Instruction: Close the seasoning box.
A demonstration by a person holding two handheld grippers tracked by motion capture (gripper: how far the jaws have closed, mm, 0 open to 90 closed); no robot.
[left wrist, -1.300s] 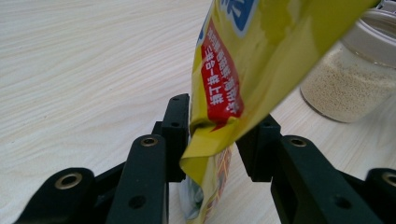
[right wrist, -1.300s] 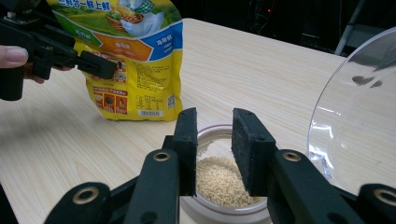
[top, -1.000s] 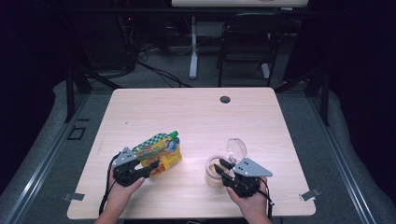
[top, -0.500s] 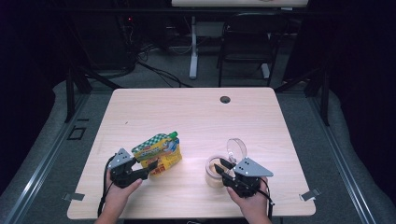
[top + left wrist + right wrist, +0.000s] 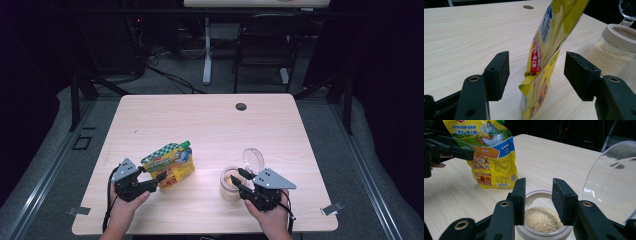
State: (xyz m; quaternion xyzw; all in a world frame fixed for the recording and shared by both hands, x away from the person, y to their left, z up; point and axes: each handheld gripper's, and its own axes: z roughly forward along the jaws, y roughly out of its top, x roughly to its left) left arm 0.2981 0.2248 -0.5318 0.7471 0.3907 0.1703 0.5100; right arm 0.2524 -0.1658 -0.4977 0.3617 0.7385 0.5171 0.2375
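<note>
Left gripper (image 5: 159, 178): near the front left corner of the table, held in the person's left hand (image 5: 125, 207). Its jaws have just been opening and now stand apart, released. In the left gripper view the pouch's edge stands between the two pads (image 5: 499, 75) and touches neither.
Right gripper (image 5: 239, 178): near the front edge, right of the middle, held in the right hand (image 5: 270, 215). Its jaws have just been opening. In the right gripper view they stand a little apart over the jar's mouth, with no pad pressing on the rim.
Jar (image 5: 230, 184): on the table just ahead of the right gripper, lid open, pale grains (image 5: 541, 218) in the bottom.
Lid (image 5: 253, 160): clear and round, hinged to the jar's far rim, tipped up and back.
Pouch (image 5: 170, 162): yellow with a green top, standing upright just ahead of the left gripper, left of the jar and apart from it.
Table (image 5: 210, 125): pale wood, bare across its middle and back.
Hole (image 5: 241, 106): small, dark and round, near the back edge, right of the middle.
</note>
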